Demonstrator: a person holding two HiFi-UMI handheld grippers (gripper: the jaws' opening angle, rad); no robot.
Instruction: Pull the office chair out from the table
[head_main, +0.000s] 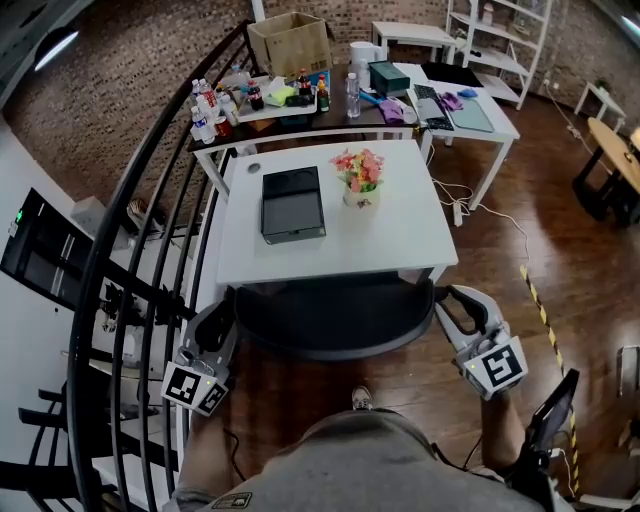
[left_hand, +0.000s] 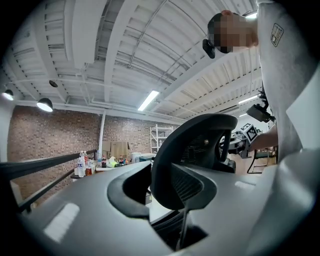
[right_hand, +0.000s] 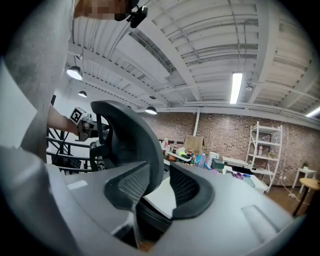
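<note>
The office chair's dark curved back (head_main: 330, 320) stands against the near edge of the white table (head_main: 400, 240), its seat tucked under. My left gripper (head_main: 222, 318) is at the back's left end and my right gripper (head_main: 450, 305) at its right end. In the left gripper view the chair back (left_hand: 200, 145) rises between the parted jaws of the left gripper (left_hand: 160, 185), with a gap beside the left pad. In the right gripper view the chair back (right_hand: 125, 135) stands behind the left pad of the right gripper (right_hand: 157, 187), and white tabletop shows through the gap.
A black box (head_main: 292, 205) and a flower pot (head_main: 360, 180) sit on the table. A black curved railing (head_main: 130, 250) runs close on the left. Cluttered desks (head_main: 300, 100) stand behind, with a cardboard box (head_main: 290, 40). Wooden floor with striped tape (head_main: 540, 310) lies to the right.
</note>
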